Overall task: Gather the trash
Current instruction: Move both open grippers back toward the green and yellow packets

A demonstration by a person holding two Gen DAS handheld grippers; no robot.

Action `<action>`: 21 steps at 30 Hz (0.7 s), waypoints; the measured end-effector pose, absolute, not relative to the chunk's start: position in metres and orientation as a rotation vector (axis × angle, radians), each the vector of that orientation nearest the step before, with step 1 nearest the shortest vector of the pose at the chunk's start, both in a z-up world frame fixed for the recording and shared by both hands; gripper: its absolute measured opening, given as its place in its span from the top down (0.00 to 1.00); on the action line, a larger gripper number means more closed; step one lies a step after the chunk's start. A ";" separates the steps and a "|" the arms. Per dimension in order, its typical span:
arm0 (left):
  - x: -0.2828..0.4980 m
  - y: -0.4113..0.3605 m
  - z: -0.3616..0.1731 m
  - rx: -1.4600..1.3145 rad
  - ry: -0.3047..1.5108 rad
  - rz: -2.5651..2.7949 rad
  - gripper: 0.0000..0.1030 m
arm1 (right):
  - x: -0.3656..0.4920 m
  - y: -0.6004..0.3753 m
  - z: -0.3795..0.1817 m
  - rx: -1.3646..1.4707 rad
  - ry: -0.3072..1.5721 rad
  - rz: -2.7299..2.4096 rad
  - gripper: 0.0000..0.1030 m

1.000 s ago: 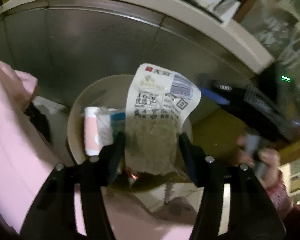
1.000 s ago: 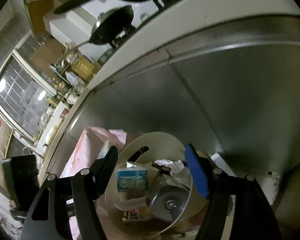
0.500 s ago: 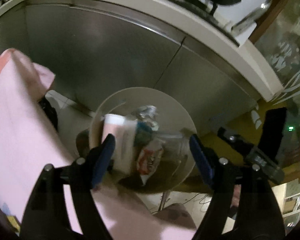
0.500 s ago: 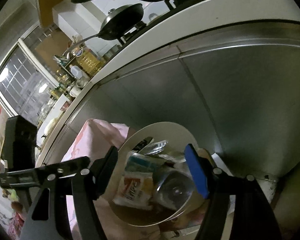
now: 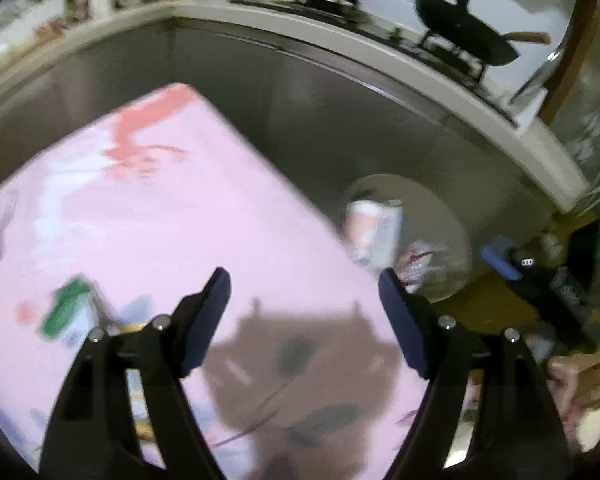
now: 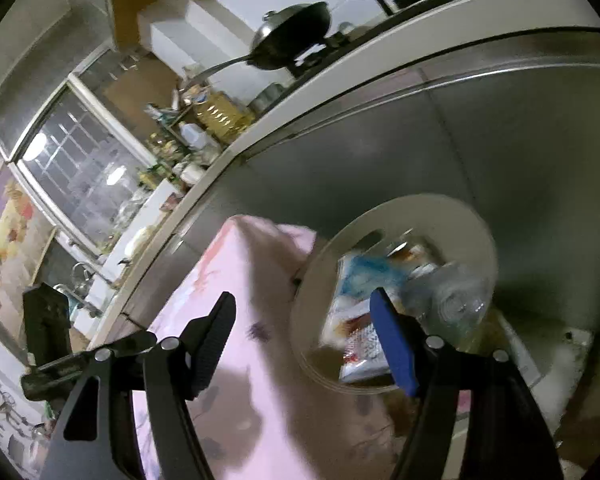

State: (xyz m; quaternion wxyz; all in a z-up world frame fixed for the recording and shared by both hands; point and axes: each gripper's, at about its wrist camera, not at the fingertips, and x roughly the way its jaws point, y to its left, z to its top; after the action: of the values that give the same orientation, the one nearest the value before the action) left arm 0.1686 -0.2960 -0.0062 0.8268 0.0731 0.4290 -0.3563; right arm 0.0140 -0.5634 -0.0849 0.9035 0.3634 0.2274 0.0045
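A round cream trash bin (image 5: pixel 436 208) stands beside the pink-clothed table (image 5: pixel 160 216), against the steel cabinet. It holds wrappers, a white carton (image 5: pixel 374 228) and a clear plastic bottle (image 6: pixel 448 300). The bin also shows in the right wrist view (image 6: pixel 452 216). My left gripper (image 5: pixel 304 316) is open and empty above the table's corner, left of the bin. My right gripper (image 6: pixel 302 340) is open and empty above the bin's left rim. A green and white wrapper (image 5: pixel 66 312) lies blurred on the cloth at the left.
A steel cabinet front (image 5: pixel 320 112) with a white counter (image 6: pixel 380 52) runs behind, carrying black pans (image 5: pixel 464 36). The other gripper (image 5: pixel 540 276) shows at the right of the left wrist view. Floor lies to the right of the bin (image 6: pixel 572 344).
My left gripper let go of the labelled bag into the bin, opened, and swung left and back over the pink table. My right gripper drew back a little, staying open.
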 end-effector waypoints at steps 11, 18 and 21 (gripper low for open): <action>0.145 -0.212 0.000 0.244 0.810 -0.536 0.29 | 0.009 -0.474 -0.079 0.739 0.528 0.110 0.35; 0.141 -0.159 0.001 0.254 0.775 -0.416 0.29 | 0.017 -0.428 -0.065 0.680 0.554 0.163 0.35; 0.143 -0.138 0.001 0.234 0.778 -0.385 0.29 | 0.023 -0.412 -0.063 0.663 0.568 0.181 0.35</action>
State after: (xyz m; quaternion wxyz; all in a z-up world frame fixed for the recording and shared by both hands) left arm 0.1425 -0.1385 0.0006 0.9007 0.1129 0.3759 -0.1863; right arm 0.0226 -0.4124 -0.0628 0.9023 0.3205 0.2747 0.0875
